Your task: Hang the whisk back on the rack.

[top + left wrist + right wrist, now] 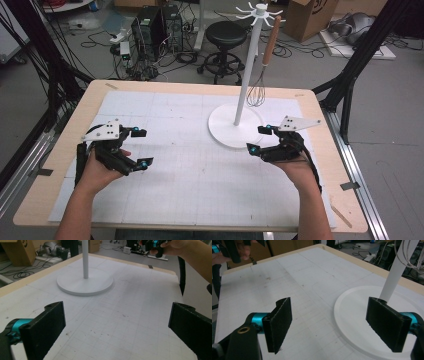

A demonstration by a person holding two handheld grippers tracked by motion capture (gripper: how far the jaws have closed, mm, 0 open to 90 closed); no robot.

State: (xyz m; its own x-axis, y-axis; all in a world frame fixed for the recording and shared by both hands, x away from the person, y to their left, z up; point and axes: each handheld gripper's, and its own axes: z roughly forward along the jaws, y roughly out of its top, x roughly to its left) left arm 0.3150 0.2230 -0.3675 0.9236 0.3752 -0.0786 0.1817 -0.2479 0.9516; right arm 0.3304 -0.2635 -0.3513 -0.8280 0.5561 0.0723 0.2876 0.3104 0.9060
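Observation:
A white stand point(248, 65) with a round base point(220, 131) rises from the gridded mat; its top carries spoke-like hooks point(260, 12). A wire whisk point(262, 70) with a wooden handle hangs from one hook on the stand's right. My left gripper point(142, 148) hovers open over the mat's left side, nothing between its jaws. My right gripper point(258, 139) is open just at the front right edge of the base. In the right gripper view the pole point(395, 275) and base point(354, 305) lie beyond the open gripper point(335, 326). The left gripper view shows the base point(85, 285) ahead of its open gripper point(117, 327).
A white gridded mat point(190, 165) covers the wooden table point(75, 130). Beyond the far edge stand a black stool point(226, 37), computer towers point(150, 30) and a cardboard box point(310, 17). Black frame struts point(360, 55) flank the table.

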